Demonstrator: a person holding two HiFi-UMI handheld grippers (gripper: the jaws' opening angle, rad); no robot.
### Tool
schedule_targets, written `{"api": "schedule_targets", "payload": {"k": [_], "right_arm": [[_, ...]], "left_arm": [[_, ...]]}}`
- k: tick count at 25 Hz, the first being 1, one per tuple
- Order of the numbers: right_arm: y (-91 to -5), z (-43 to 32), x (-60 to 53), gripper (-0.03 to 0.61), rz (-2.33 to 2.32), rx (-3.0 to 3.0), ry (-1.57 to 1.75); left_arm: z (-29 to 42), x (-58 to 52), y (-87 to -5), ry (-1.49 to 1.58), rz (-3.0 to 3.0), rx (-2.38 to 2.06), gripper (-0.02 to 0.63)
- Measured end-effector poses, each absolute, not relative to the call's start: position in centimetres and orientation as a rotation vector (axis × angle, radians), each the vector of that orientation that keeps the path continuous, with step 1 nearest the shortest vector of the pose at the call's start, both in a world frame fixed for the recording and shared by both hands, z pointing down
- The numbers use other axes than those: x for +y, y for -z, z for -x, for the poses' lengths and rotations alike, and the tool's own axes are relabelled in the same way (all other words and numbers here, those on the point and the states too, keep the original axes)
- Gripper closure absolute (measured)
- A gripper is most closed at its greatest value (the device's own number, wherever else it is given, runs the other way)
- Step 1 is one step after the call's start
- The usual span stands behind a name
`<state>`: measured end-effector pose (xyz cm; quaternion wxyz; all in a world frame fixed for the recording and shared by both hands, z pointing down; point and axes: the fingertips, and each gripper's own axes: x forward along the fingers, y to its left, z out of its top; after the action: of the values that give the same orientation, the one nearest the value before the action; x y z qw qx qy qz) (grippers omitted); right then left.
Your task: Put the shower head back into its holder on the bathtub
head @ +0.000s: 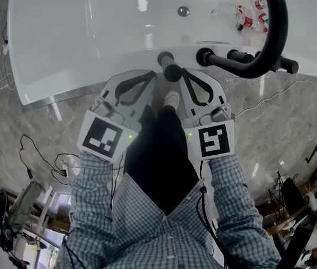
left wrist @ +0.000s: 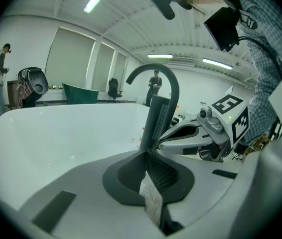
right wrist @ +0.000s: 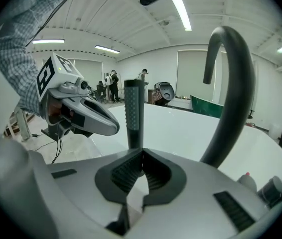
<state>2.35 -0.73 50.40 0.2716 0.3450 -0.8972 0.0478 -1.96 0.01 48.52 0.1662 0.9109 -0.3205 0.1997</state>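
Clamping ribbed black shower head (head: 170,70), glossy white bathtub (head: 85,32)

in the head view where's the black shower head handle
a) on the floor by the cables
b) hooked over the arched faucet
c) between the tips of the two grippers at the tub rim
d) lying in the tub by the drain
c: the shower head handle stands at the bathtub rim, right between the tips of the left gripper and the right gripper, well away from the drain.
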Motion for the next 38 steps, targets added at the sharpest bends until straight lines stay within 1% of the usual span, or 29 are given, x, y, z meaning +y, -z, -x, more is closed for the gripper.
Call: {"api": "schedule_targets", "payload": {"k": [4,8,14,20,33,38], "right_arm": [[-46.7,-3.1,-1.3,0.560,-0.977,-2.436,-0.129],[-42.7,-4.0,-2.7,0.560,-1.035,-2.466,-0.120],[-36.3,-5.8,-3.8,0.560,-1.111,-2.491,-0.104],[-29.1,-6.7,-3.8,0.560,-1.171,-2.526,-0.076],[-18.1,-7.9,-1.8,0.560,-1.253,-2.574,-0.088],[-13.9,-8.0,-1.9,0.560,-1.315,-2.626,-0.021]], "left_arm": [[2.2,-0.4,-45.4,-0.538,-2.578,-0.942,0.603],[2.3,-0.7,-42.6,-0.623,-2.595,-0.921,0.603],[1.5,-0.1,-37.5,-0.668,-2.636,-0.888,0.603],[1.6,0.3,-31.5,-0.635,-2.636,-0.922,0.603],[1.4,0.7,-19.2,-0.489,-2.737,-0.987,0.603],[1.3,1.3,-15.4,-0.471,-2.809,-1.012,0.603]]}}
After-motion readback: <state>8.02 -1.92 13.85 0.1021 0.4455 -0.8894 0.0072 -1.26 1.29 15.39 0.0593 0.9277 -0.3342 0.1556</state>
